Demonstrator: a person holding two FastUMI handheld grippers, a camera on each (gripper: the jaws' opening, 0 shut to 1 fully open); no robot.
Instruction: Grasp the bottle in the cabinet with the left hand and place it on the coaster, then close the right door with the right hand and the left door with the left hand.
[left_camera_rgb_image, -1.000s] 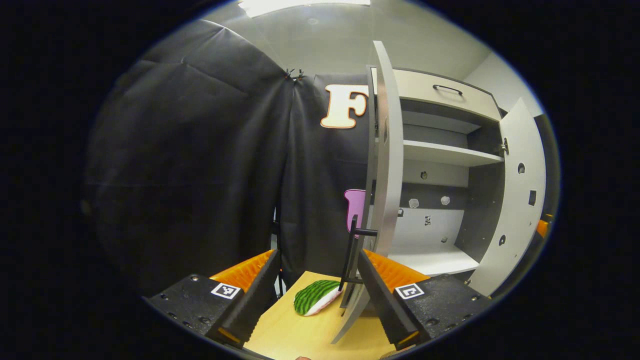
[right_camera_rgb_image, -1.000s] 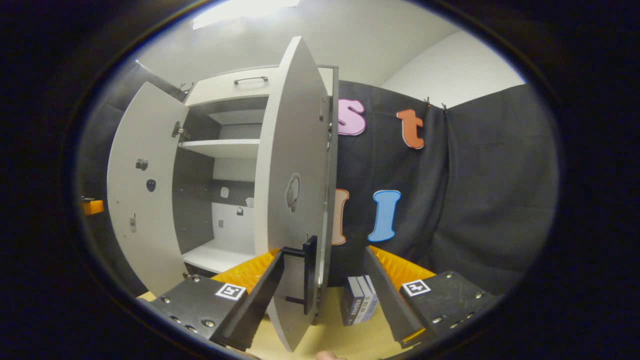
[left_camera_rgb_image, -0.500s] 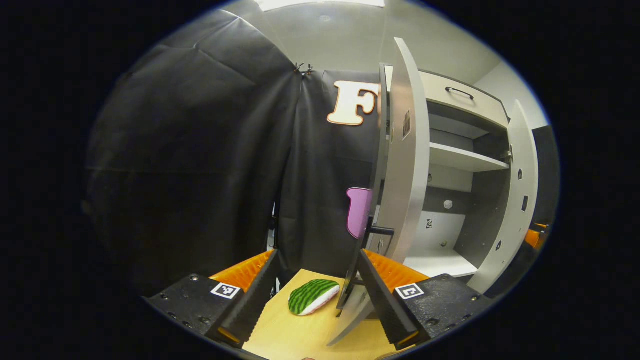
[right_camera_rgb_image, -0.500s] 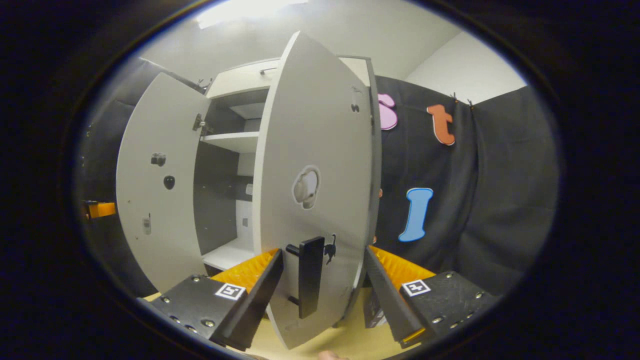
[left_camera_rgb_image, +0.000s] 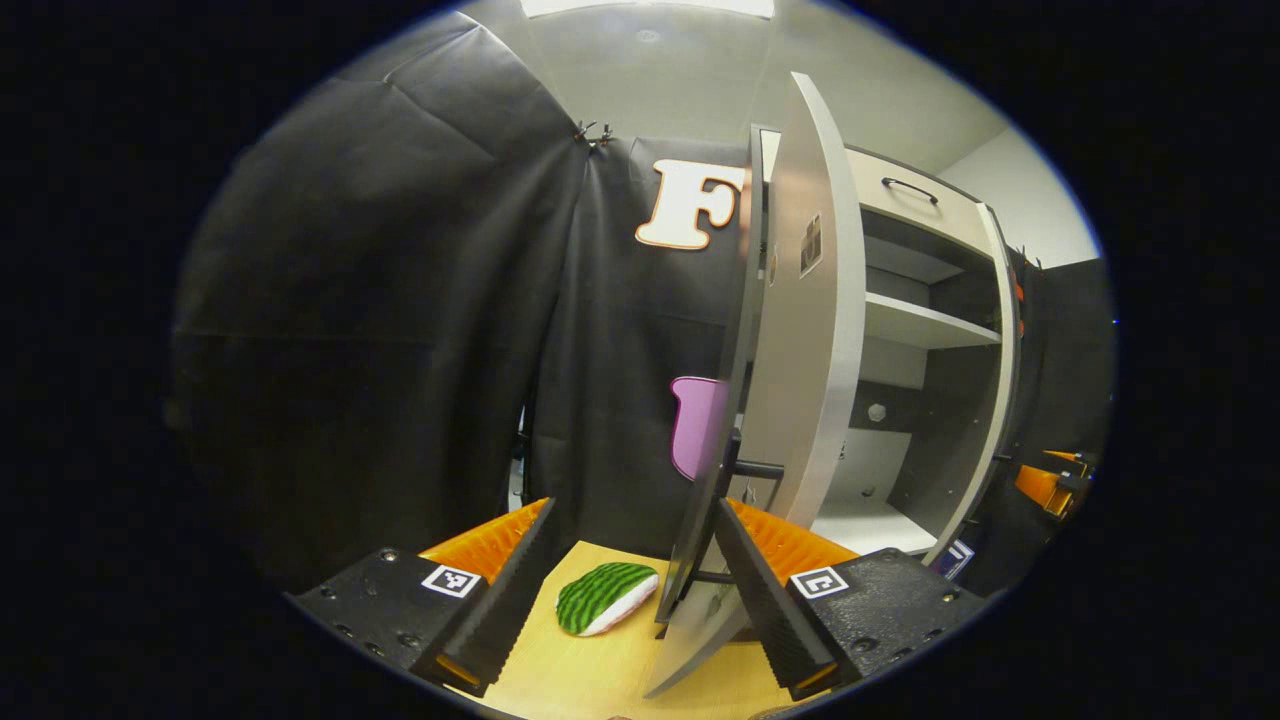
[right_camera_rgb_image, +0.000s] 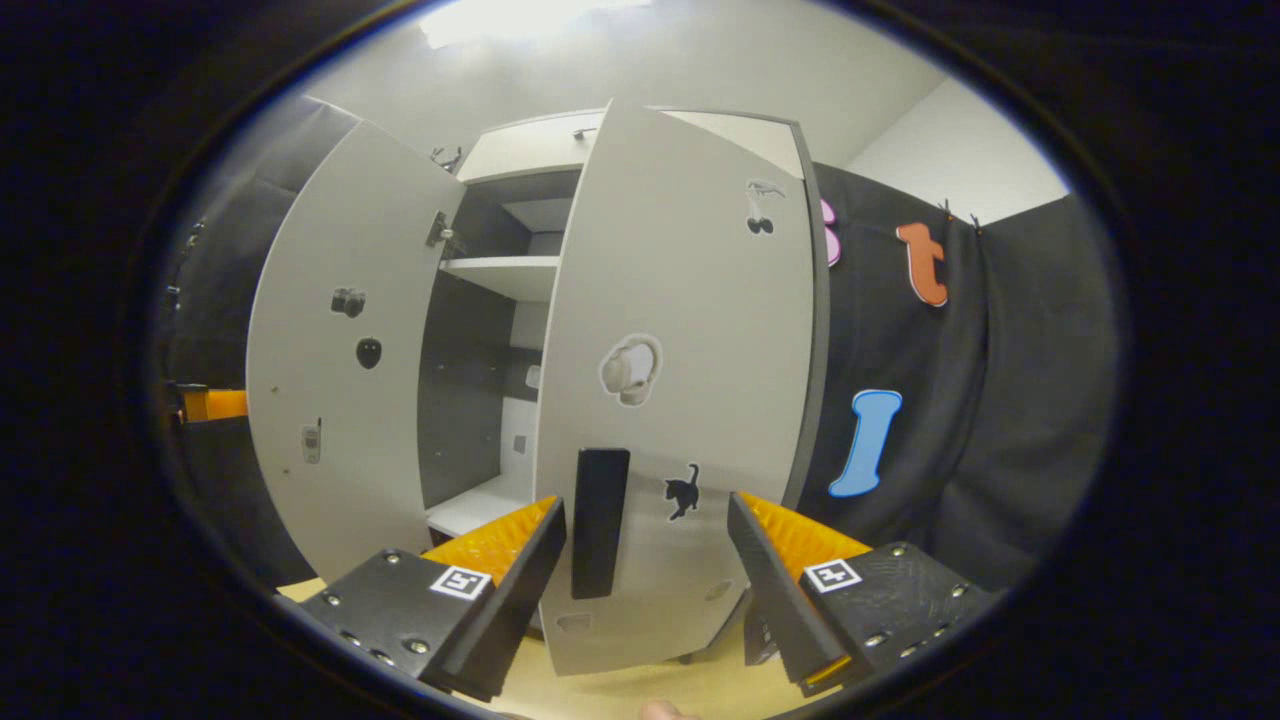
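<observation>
Fingers of the right gripper (right_camera_rgb_image: 645, 590) stand spread, the black handle (right_camera_rgb_image: 598, 520) of the right door (right_camera_rgb_image: 690, 400) between them, untouched. Left gripper (left_camera_rgb_image: 625, 600) is likewise open over the counter (left_camera_rgb_image: 590, 670), near a watermelon-patterned coaster (left_camera_rgb_image: 605, 597) and the edge of the left door (left_camera_rgb_image: 800, 350). Beyond, the cabinet (left_camera_rgb_image: 930, 330) shelves lie bare; the bottle's place I cannot tell.

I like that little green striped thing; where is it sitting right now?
In the left gripper view the green striped pad lies on the wooden table, between the left tool's fingers, just left of the cabinet's left door.
</observation>
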